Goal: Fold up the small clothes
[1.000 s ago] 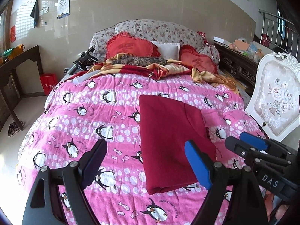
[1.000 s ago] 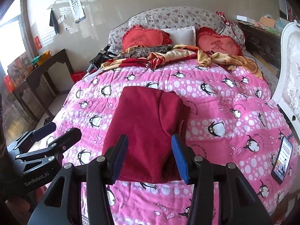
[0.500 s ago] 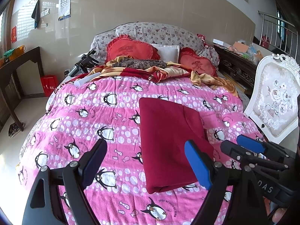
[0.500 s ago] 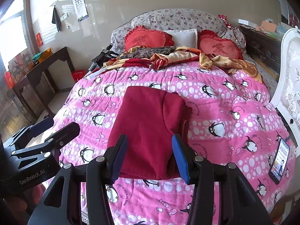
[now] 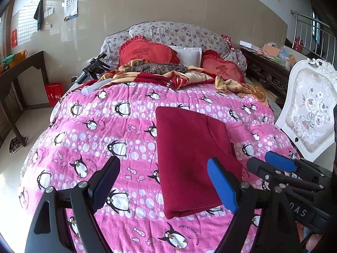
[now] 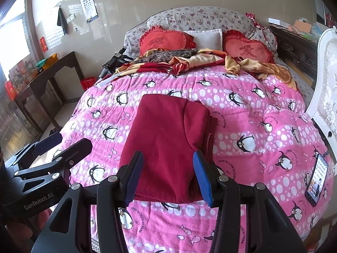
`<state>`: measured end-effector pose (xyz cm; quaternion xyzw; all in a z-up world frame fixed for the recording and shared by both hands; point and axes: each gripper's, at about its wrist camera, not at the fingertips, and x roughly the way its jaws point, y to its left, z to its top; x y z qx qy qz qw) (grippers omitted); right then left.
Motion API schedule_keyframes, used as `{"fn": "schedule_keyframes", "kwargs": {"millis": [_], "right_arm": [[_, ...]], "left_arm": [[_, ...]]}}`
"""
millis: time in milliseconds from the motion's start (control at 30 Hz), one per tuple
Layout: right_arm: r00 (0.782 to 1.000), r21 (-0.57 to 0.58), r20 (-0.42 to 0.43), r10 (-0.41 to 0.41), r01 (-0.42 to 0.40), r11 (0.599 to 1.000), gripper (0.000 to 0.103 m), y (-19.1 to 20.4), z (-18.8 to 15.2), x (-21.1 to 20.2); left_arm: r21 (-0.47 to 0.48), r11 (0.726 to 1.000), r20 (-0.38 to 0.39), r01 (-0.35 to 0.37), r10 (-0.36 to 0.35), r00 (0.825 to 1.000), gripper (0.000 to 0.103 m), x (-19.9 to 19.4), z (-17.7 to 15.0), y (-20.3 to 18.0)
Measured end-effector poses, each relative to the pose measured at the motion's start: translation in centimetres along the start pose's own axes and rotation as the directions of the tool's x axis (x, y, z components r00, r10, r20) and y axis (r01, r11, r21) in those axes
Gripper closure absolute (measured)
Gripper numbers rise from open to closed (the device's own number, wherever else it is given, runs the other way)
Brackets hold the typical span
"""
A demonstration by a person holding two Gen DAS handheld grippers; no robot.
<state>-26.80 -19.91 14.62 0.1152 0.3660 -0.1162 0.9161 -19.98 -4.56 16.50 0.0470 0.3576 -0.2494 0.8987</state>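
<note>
Left wrist view
Left gripper (image 5: 162, 181): jaws wide apart, nothing between the pads; it hangs over the near edge of the quilt.
Quilt (image 5: 118, 130): pink, with penguins and white dots; it covers the bed from the near edge up to the bedding at the head.
Garment (image 5: 189, 154): dark red, folded into a long rectangle; it lies flat on the quilt right of the middle, its short end close to the near edge.
Right gripper (image 5: 271, 162): seen from the side at the lower right, above the quilt's right edge; the gap between its jaws cannot be judged from here.
Chair (image 5: 311, 111): white, carved, flowered back; it stands beside the bed's right edge.
Pillows (image 5: 147, 52): two red heart shapes and a white one at the head of the bed.

Right wrist view
Right gripper (image 6: 167, 177): jaws parted by a narrower gap, empty; they hover above the near end of the garment (image 6: 168, 141) without touching it.
Left gripper (image 6: 63, 141): at the lower left, beside the quilt's left edge.
Quilt (image 6: 242, 130): garment lies near its middle.
Phone (image 6: 317, 182): screen lit, on the quilt near the right edge, well apart from the garment.
</note>
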Motion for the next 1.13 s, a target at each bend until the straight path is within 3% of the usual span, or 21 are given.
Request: {"fn": "schedule_keyframes", "kwargs": {"millis": [867, 1133], "right_arm": [[0.999, 0.014, -0.044, 0.007, -0.006, 1.0, 0.083, -0.7, 0.8, 2.4], [0.997, 0.019, -0.076, 0.016, -0.014, 1.0, 0.083, -1.3, 0.7, 4.1]], "left_arm": [[-0.007, 1.0, -0.035, 0.006, -0.006, 0.999, 0.015, 2.9, 0.8, 0.0], [-0.011, 0.999, -0.061, 0.037, -0.037, 0.997, 0.015, 5.2, 0.7, 0.7]]}}
